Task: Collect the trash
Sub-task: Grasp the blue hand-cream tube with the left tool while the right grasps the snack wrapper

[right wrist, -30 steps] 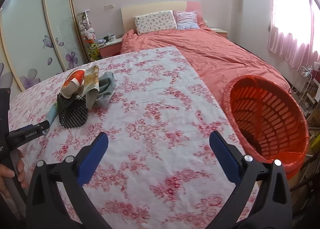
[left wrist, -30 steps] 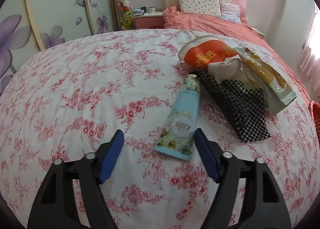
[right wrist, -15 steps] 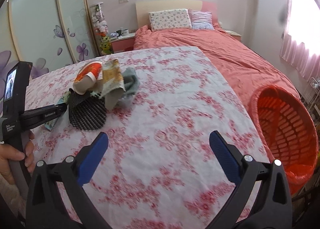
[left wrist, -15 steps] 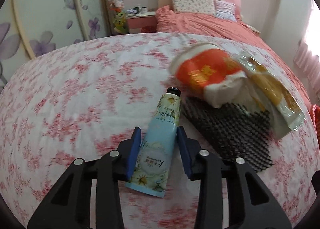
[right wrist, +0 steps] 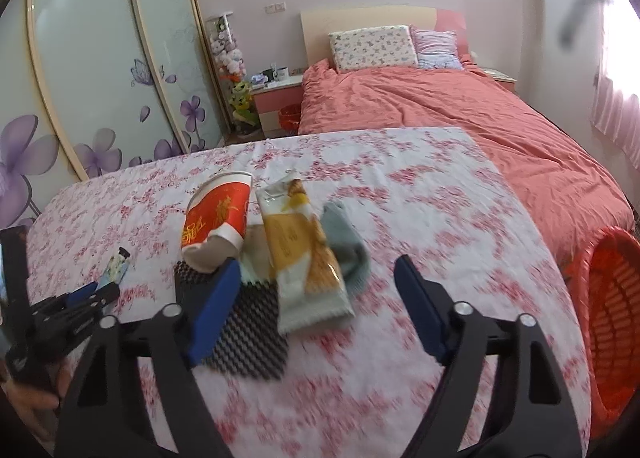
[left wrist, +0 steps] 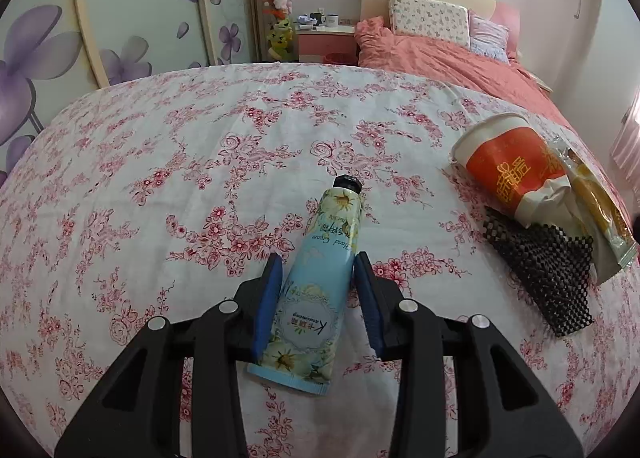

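- Table (left wrist: 168,162) under floral cloth: all the trash seen is on it or just coming off it, so the task looks barely begun.
- Orange basket (right wrist: 608,322) stands off the table's right edge, by the bed. The part of its inside that shows looks empty; the bottom is hidden.
- Pile at mid-table: black mesh mat (right wrist: 248,330) at the bottom, crushed paper cup (right wrist: 218,222) and yellow snack wrapper (right wrist: 300,254) lying partly on it, grey-green cloth (right wrist: 348,246) tucked under the wrapper's right side. None of it is gripped.
- Right gripper (right wrist: 316,306): spread wide, holding nothing, hanging just short of the pile. Wrapper's near end sits between the fingers' lines, left pad over the mat. View is blurred, so height above the pile is unclear.
- Left gripper (left wrist: 318,304): clamped on the hand cream tube (left wrist: 320,278), pads on both sides of the lower body, crimped end toward the camera, black cap pointing away. Whether the tube is lifted clear of the cloth I can't tell.
- Remaining, as I judge it: carry the tube to the basket, then clear the four pile items.
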`<state>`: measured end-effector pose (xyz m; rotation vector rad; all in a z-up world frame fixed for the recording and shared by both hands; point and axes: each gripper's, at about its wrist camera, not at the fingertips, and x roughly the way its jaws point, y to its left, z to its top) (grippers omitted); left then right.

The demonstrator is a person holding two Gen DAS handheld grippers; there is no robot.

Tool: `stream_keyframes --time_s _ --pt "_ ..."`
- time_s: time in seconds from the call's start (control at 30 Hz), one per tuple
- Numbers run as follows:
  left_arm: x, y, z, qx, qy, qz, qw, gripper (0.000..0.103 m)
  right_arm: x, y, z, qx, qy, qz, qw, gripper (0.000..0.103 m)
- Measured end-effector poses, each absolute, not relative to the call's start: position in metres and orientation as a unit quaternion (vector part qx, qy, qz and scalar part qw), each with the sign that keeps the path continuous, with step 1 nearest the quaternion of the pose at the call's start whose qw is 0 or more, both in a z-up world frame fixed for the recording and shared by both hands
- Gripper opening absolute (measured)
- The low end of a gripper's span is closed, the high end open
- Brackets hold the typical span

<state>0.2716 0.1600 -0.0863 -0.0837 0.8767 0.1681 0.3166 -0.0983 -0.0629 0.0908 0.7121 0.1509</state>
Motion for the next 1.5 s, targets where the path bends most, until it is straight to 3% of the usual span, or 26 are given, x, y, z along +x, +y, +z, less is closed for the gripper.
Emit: stream_keyframes --time_s 0.17,0.33,0.63,0.83,1.2,1.33,1.5 --pt "0.272 0.164 -0.087 -0.049 0.422 0.075 0.902 0.039 0.335 -0.087 -0.075 0.032 0.372 0.072 0.925 0.066" --pt "0.271 0.167 -0.086 -0.054 0.421 0.072 0.903 0.039 0.338 -0.085 -0.083 0.036 0.389 0.074 0.918 0.04" --pt "0.271 0.165 -0.087 -0.05 0.422 0.071 0.902 0.041 0.339 -0.08 -0.084 0.051 0.39 0.092 0.915 0.037" --pt "0.273 0.168 -0.086 -0.057 0.42 0.059 0.904 0.041 0.33 -0.08 -0.082 0.049 0.39 0.107 0.913 0.017" --pt "0.296 0.162 -0.088 -0.04 0.423 0.064 0.903 0.041 0.313 -0.089 -0.071 0.053 0.374 0.116 0.919 0.014" --pt "0.296 0.162 -0.088 -0.042 0.422 0.064 0.903 0.03 0.31 -0.091 -0.07 0.054 0.37 0.116 0.92 0.013" --pt "0.294 0.162 -0.087 -0.048 0.423 0.062 0.903 0.029 0.305 -0.095 -0.067 0.056 0.366 0.112 0.922 0.013"
